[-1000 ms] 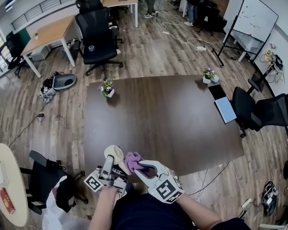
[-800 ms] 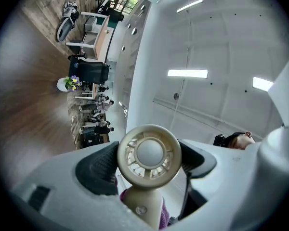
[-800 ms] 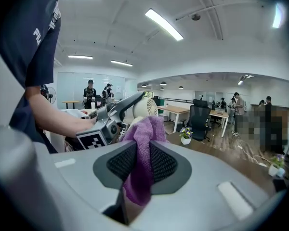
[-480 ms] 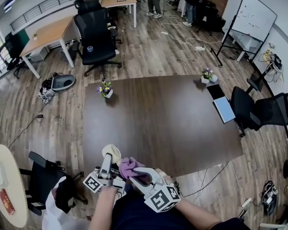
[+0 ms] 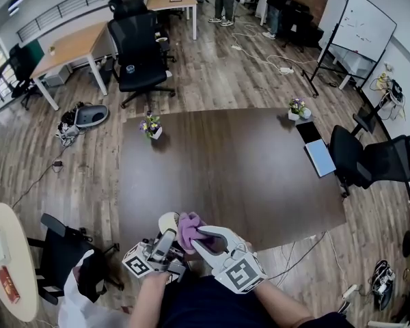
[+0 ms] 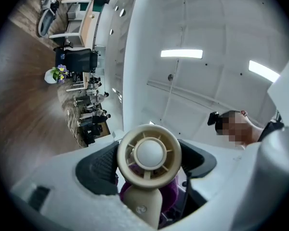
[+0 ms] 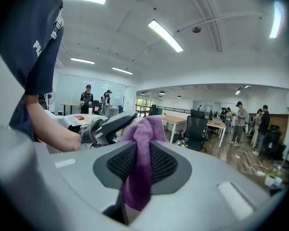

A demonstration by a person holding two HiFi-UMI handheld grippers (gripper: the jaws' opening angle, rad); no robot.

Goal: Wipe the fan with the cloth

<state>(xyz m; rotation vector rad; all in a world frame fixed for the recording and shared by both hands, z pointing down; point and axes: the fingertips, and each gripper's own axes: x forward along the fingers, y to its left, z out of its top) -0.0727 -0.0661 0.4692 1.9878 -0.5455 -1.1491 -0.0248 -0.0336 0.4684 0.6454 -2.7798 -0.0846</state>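
A wide dark bench (image 5: 246, 176) fills the middle of the head view. Both tools are held up at its near edge, off the surface. The right claw (image 5: 199, 236) is clenched on a bunched purple cloth (image 5: 188, 225). One fold is pinched in its grip, and the rest bulges out ahead and hangs below. The left claw (image 5: 165, 243) is clamped on the handle of a small cream fan (image 5: 168, 221), whose round slotted head stands above the grip. The cloth touches the right side of the fan head, so the wiping seems to be under way. The slim handle looks like the weak point: a sideways push from the cloth could twist the fan in the left claw or lever it loose, and it would then drop to the bench or the floor. The cloth is gripped by a single fold, so a hard rub could drag it free. A loose corner might also snag in the slots of the head. Wiping only this side would leave the far face and the handle dirty.
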